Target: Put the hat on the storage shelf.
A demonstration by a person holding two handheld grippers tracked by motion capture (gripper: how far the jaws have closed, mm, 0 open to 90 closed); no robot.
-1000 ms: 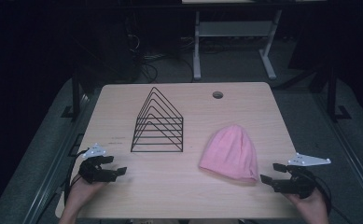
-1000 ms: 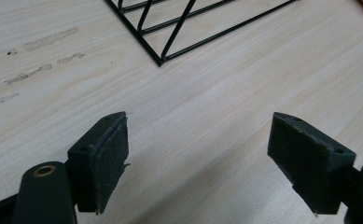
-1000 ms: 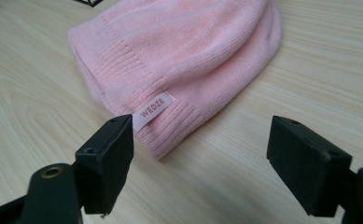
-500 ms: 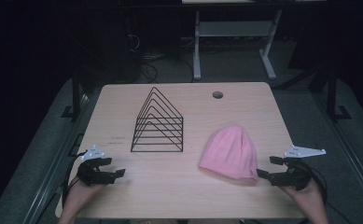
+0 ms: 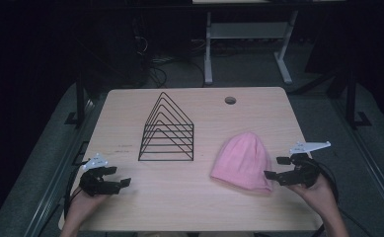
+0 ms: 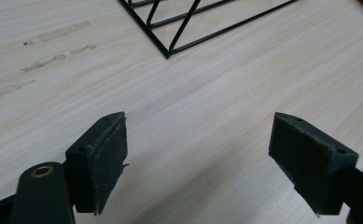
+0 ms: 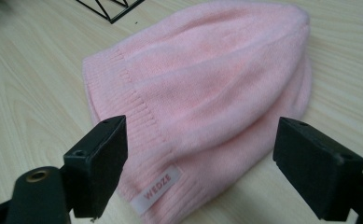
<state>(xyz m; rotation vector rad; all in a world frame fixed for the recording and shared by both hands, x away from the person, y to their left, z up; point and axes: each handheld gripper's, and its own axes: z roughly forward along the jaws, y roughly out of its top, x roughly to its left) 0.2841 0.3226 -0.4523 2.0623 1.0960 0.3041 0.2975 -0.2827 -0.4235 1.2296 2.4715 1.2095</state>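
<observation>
Resting low over the near left corner of the wooden table (image 5: 189,197), the left gripper (image 5: 120,177) is held in the person's left hand (image 5: 78,207) with its jaws spread wide and nothing between them; its own view shows bare wood grain under the gap and some faint grey smudges on the table farther off. Ahead of it and toward the middle stands a black wire rack (image 5: 169,129) of nested triangles, upright. Right of the rack lies a pink knit beanie (image 5: 243,160), flat on the wood, with a small label (image 7: 157,185) on its ribbed cuff that seems to read "WEDZE". Just beside the beanie's right edge, the right gripper (image 5: 274,168) is likewise released, jaws wide apart, framing the cuff without touching it.
</observation>
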